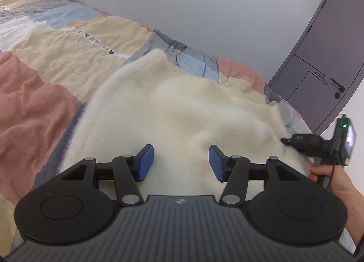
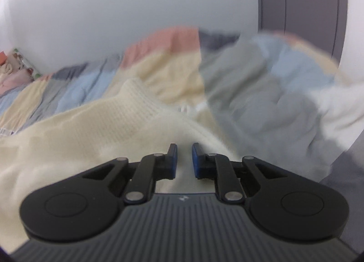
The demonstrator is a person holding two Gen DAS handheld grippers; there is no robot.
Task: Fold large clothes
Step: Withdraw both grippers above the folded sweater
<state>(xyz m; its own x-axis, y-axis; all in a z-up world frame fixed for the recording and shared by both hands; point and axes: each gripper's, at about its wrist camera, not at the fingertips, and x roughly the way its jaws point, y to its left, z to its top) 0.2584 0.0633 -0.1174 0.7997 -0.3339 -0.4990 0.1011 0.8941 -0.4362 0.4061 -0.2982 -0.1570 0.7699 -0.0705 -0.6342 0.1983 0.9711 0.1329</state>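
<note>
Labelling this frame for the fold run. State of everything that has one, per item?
sweater: cream, spread on the bed, rumpled, not yet folded
left hand-held gripper: open over the sweater, pads not pressing it
right hand-held gripper: nearly shut, sweater fabric between the pads
quilt: spread, wrinkled
door: closed

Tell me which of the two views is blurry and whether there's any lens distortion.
Right wrist view: motion blur smears the patchwork quilt and cream sweater. Left wrist view: mostly sharp, only the sweater's near left edge is soft. Both are fisheye; the door bows and leans.
</note>
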